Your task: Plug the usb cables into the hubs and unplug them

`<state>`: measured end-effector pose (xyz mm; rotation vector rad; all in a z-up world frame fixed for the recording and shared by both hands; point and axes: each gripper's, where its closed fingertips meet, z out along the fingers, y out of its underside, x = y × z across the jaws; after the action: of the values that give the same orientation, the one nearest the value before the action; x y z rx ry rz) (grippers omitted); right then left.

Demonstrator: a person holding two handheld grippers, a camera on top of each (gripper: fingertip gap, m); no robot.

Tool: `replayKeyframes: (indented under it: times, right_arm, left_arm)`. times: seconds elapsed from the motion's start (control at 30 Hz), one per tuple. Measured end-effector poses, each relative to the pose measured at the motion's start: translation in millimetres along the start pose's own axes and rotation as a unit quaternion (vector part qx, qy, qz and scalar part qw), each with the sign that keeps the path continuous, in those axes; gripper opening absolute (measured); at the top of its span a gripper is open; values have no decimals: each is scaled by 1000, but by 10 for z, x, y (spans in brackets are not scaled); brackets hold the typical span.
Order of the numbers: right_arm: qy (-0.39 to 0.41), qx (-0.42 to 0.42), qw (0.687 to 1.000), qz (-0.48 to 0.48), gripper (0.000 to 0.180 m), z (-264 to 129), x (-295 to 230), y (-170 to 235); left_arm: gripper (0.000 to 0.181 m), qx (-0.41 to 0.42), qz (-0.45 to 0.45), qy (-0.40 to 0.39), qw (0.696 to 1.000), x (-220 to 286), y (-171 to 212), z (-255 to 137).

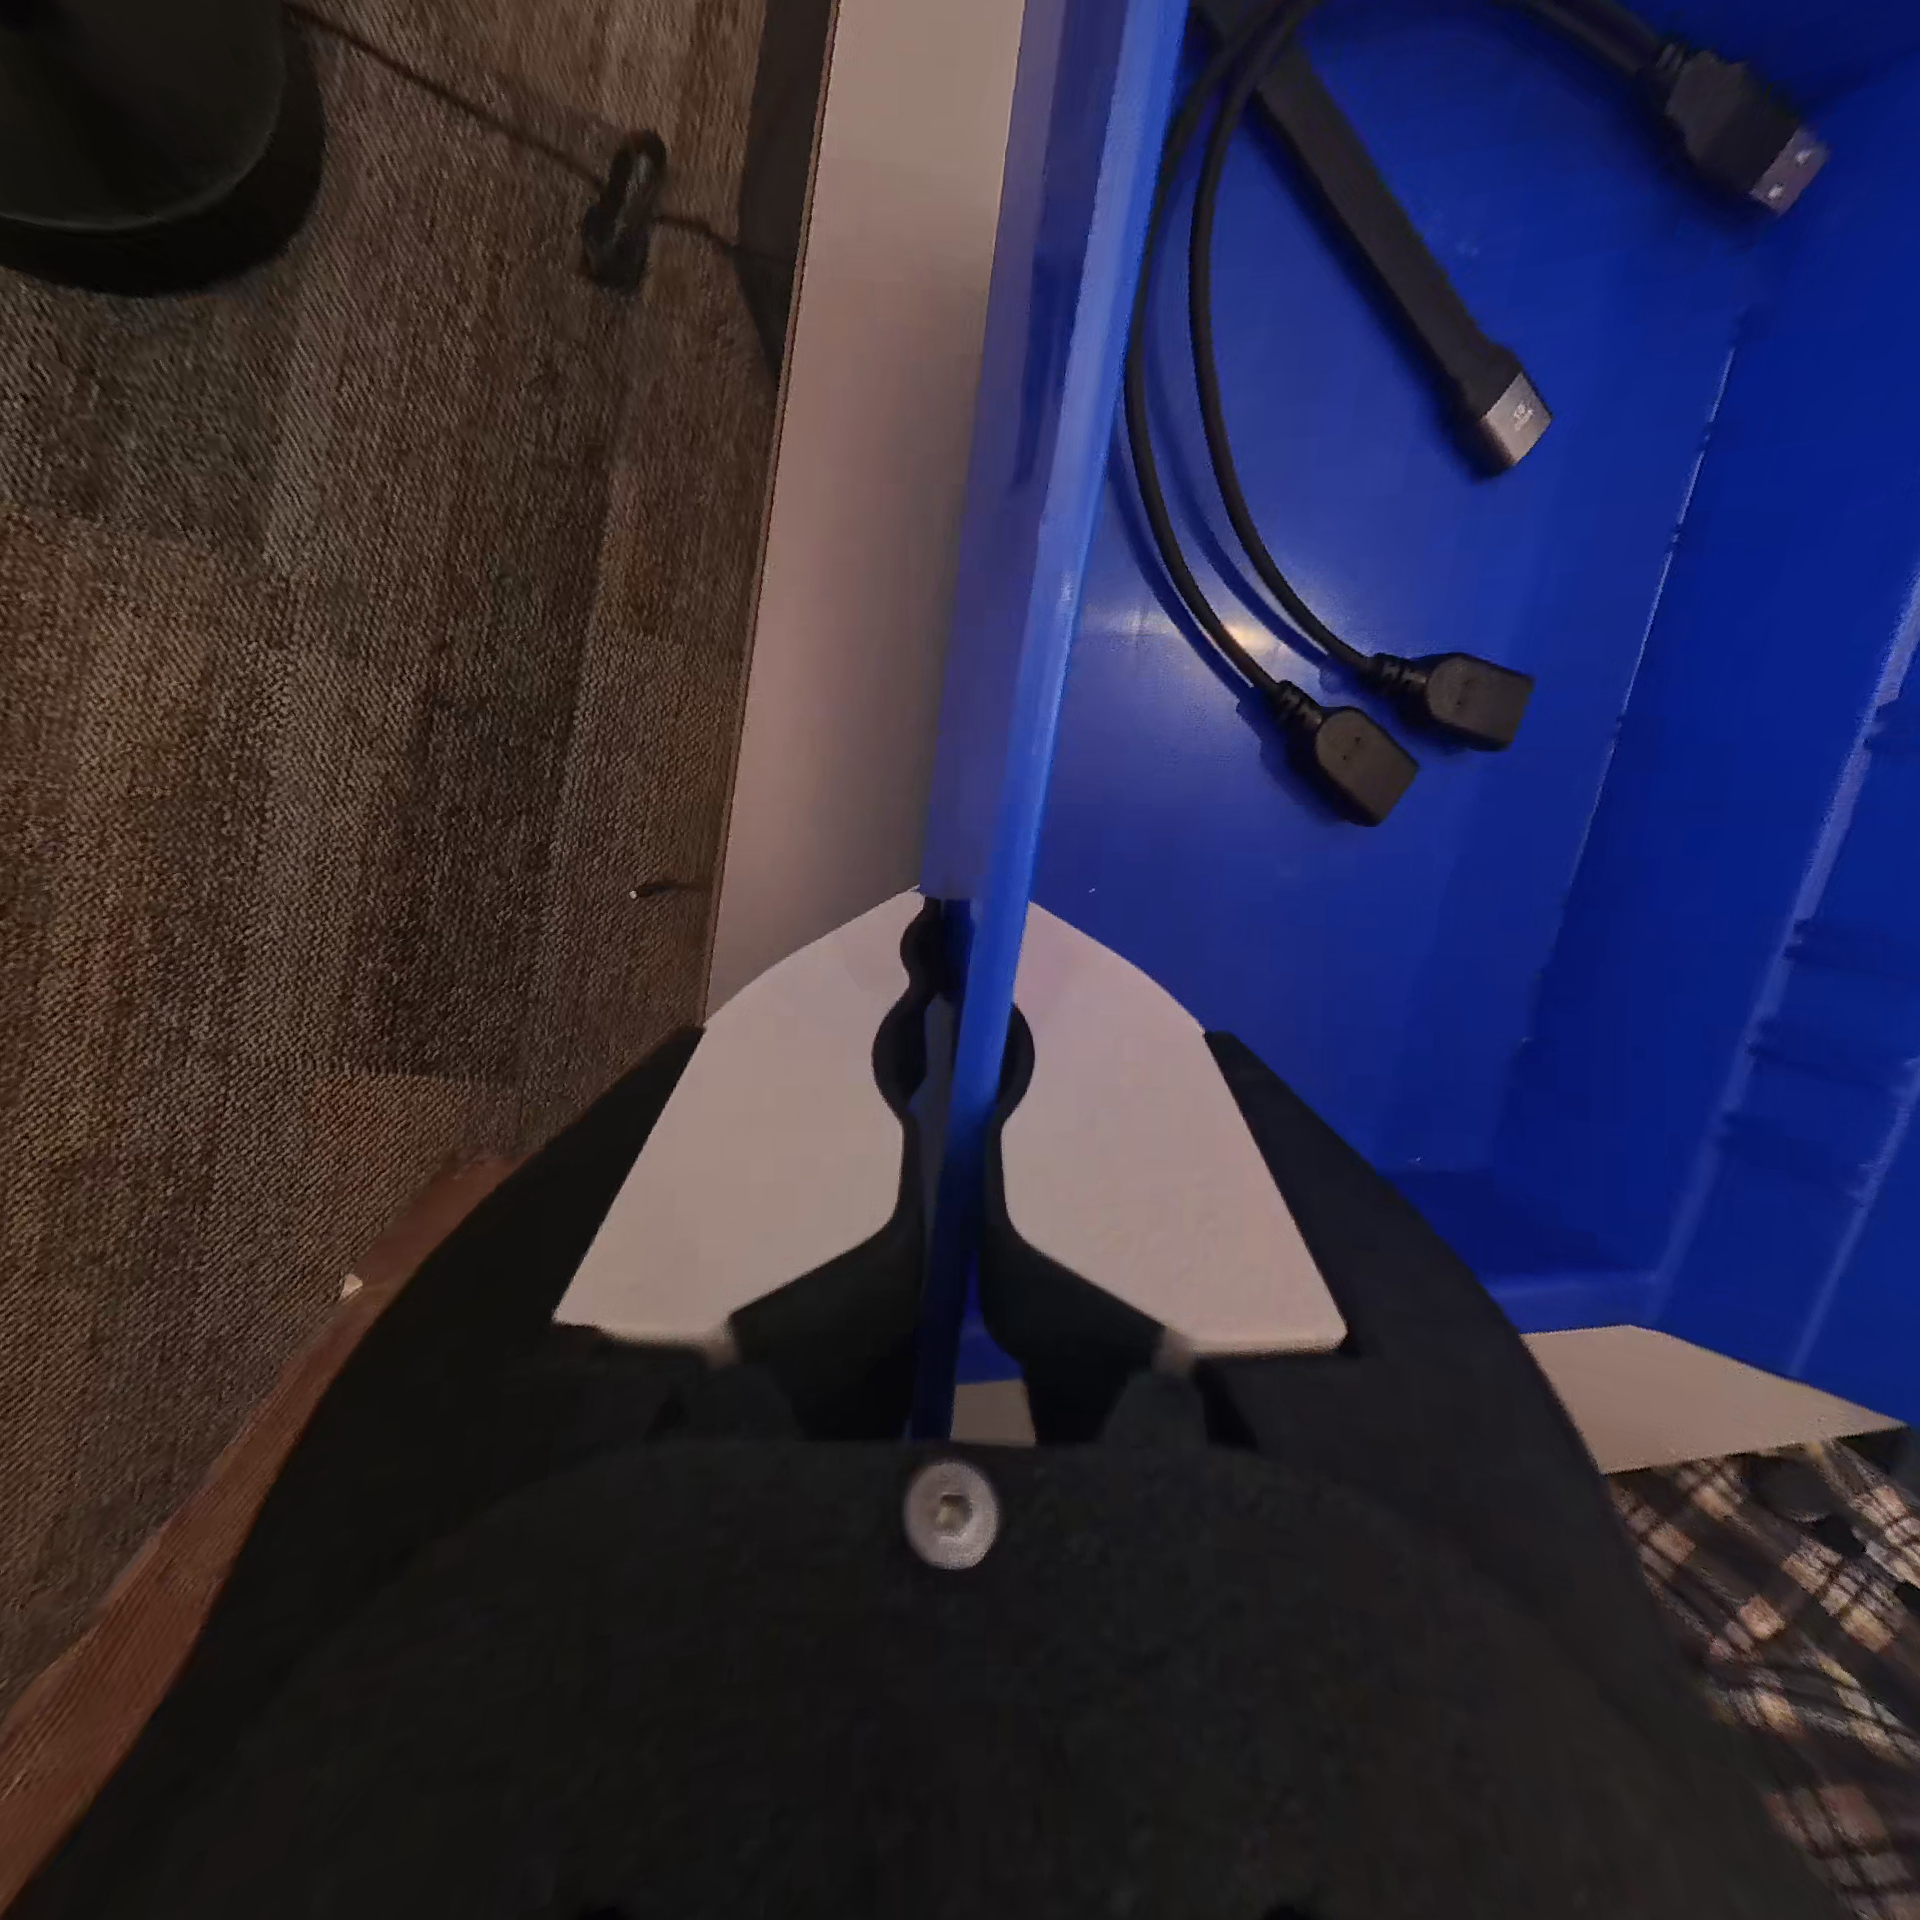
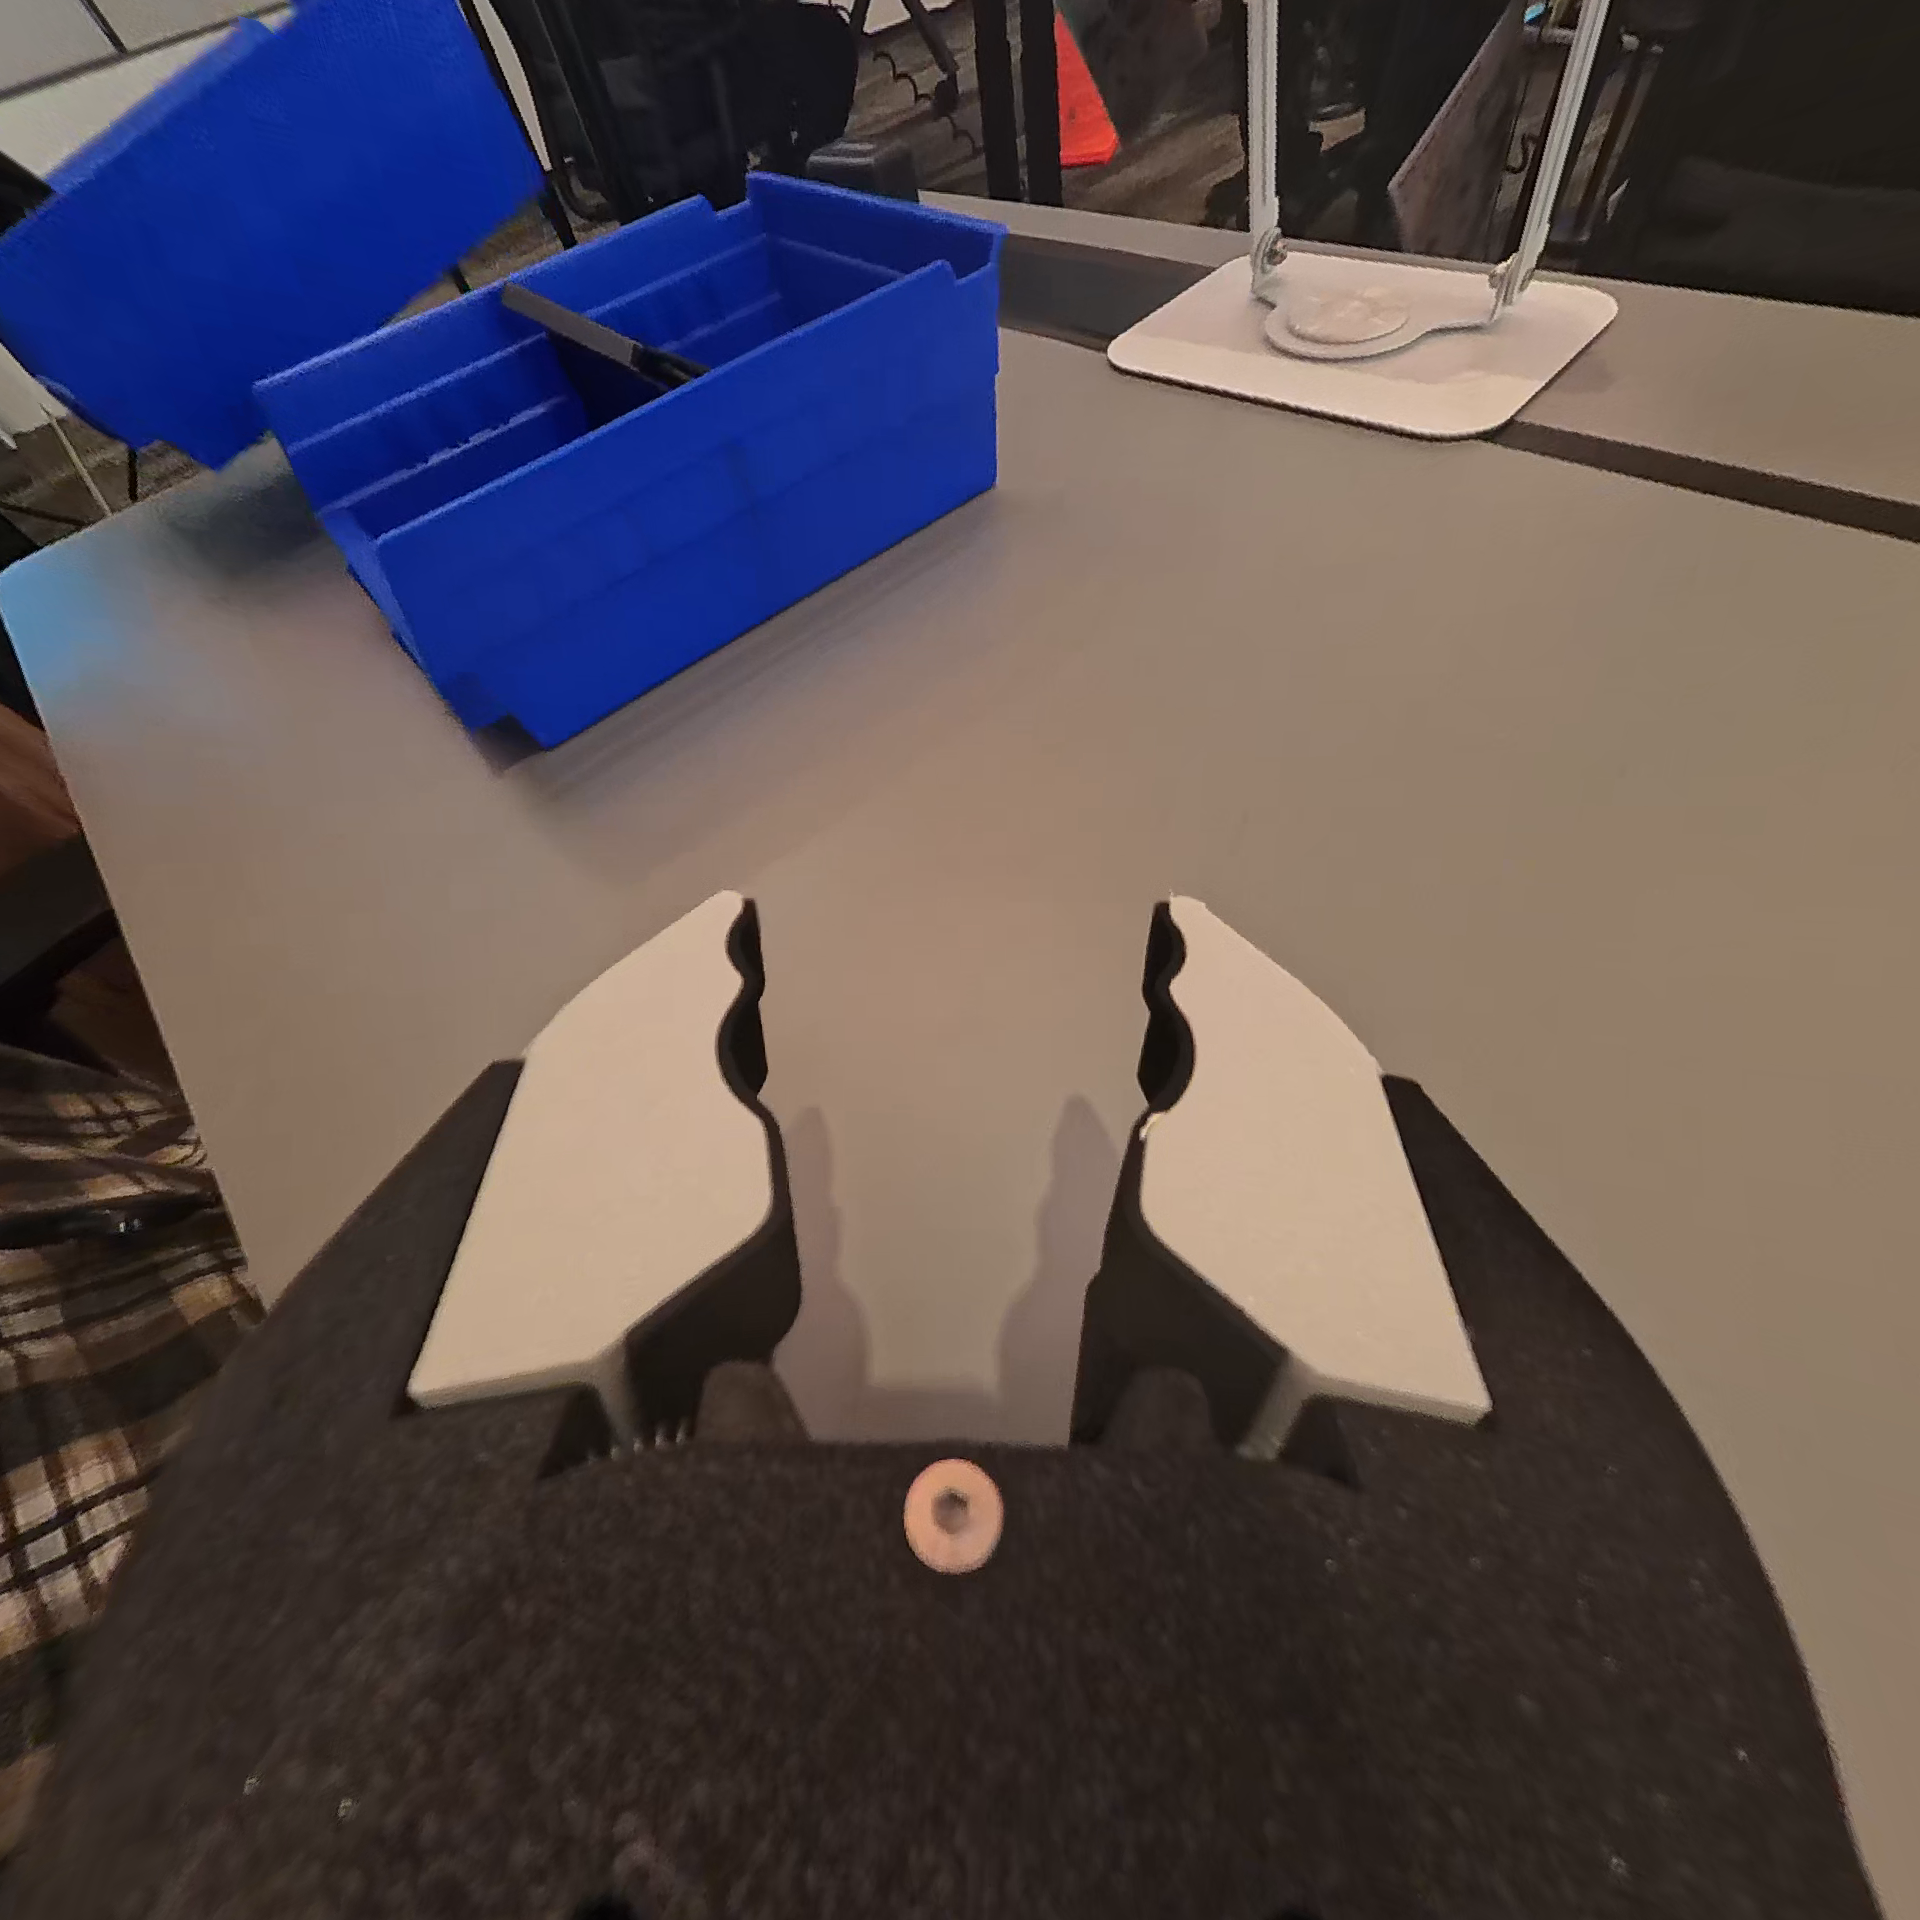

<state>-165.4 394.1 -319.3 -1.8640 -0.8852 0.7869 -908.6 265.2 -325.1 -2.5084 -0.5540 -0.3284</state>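
Note:
My left gripper (image 1: 951,935) is shut on the side wall of a blue bin (image 1: 1060,468), one finger on each side of the wall. Inside that bin lie a black splitter cable with two socket ends (image 1: 1351,753), a flat black cable with a silver plug (image 1: 1507,416) and a black USB plug (image 1: 1756,145). In the right wrist view this bin (image 2: 270,208) hangs tilted above the table's far left corner. My right gripper (image 2: 956,935) is open and empty, low over the grey table (image 2: 1351,727). A second blue bin (image 2: 675,582) stands on the table and holds a black hub (image 2: 592,338).
A white stand base (image 2: 1361,343) sits at the far right of the table. Brown carpet floor (image 1: 364,623) with a thin black cord lies beyond the table's left edge. A plaid cloth (image 2: 94,1351) shows at the near left.

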Motion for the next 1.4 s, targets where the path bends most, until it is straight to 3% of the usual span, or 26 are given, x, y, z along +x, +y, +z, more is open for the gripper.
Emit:
replayKeyframes:
  times: [0.17, 0.33, 0.5, 0.63, 0.87, 1.03, 1.2, 1.4]
  right_arm:
    - [6, 3, 1000, 5, 70, -134, 8, -7]
    - [13, 19, 1000, 21, 70, -294, 30, -83]
    - [22, 19, 999, 26, 71, -424, -8, -98]
    - [27, 27, 999, 36, 71, -547, -22, -112]
    - [40, 41, 997, 46, 67, -895, -41, -158]
    - [64, 55, 995, 50, 69, -1206, 4, -161]
    - [79, 59, 993, 58, 68, -1392, 72, -85]
    - [90, 59, 991, 75, 68, -1499, 225, 40]
  left_arm:
    - [4, 9, 37, -2, 999, 362, -242, -333]
    - [5, 12, 114, 10, 993, 1153, -642, -542]
    - [5, -7, 196, 36, 980, 2257, -917, -435]
    - [5, -33, 268, 62, 961, 3304, -911, -138]
    - [5, -79, 406, 104, 905, 5086, -498, 419]
    - [6, -116, 457, 133, 872, 5991, 26, 939]
    - [6, -155, 472, 156, 854, 6479, 544, 1518]
    - [6, -205, 479, 159, 839, 6647, 1033, 2079]
